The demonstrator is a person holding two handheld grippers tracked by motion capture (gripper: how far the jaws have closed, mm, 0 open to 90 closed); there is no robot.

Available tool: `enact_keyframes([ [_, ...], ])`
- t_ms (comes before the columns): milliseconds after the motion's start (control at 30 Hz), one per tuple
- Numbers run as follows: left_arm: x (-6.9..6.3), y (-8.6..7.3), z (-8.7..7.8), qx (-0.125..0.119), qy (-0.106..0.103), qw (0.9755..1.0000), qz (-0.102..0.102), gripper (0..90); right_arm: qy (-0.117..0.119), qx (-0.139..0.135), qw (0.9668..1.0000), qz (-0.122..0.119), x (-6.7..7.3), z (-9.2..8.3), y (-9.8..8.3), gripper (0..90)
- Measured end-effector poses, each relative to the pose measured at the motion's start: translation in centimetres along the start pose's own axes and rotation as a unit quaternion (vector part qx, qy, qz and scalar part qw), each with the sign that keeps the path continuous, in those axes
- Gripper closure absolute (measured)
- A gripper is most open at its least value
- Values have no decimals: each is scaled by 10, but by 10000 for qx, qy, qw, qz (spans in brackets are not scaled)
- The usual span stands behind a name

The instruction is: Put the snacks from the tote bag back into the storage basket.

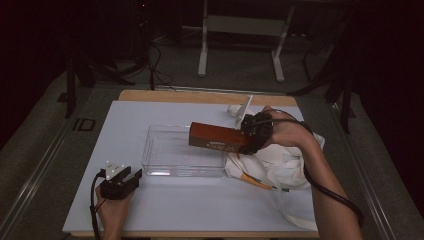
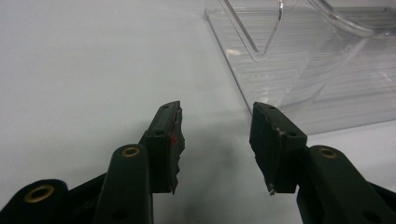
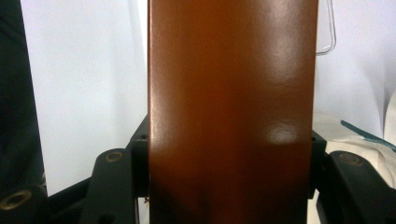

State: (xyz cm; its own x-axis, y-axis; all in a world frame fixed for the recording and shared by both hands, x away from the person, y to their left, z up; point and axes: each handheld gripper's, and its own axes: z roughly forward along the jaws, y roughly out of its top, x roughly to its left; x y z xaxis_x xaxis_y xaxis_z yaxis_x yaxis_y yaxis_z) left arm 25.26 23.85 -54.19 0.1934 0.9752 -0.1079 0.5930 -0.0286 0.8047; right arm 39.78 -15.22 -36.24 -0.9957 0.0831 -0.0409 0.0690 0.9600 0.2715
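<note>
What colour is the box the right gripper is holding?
Reddish brown, glossy; the box shows best in the right gripper view.

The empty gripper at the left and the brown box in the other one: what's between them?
In the high view, a clear plastic tray sits on the white table between the left gripper and the brown box, which the right gripper holds over the tray's right end.

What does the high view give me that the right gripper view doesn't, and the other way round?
High view alone: the left gripper resting open on the white table, and the brown box hanging over the clear tray. Right gripper view alone: close up, the right gripper has its jaws pressed against both sides of the box. Shared: the box, the right gripper, the tray, the white cloth bag.
</note>
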Motion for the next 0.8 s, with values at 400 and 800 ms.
enact_keyframes([
  [400, 0, 0, 0, 4, -6, 10000, -8, 540, 49, 39, 10000, -58, 0, 8, 6, 435],
  [800, 0, 0, 0, 2, -10, 10000, -13, 540, 98, 91, 9998, -145, 1, 15, 14, 435],
])
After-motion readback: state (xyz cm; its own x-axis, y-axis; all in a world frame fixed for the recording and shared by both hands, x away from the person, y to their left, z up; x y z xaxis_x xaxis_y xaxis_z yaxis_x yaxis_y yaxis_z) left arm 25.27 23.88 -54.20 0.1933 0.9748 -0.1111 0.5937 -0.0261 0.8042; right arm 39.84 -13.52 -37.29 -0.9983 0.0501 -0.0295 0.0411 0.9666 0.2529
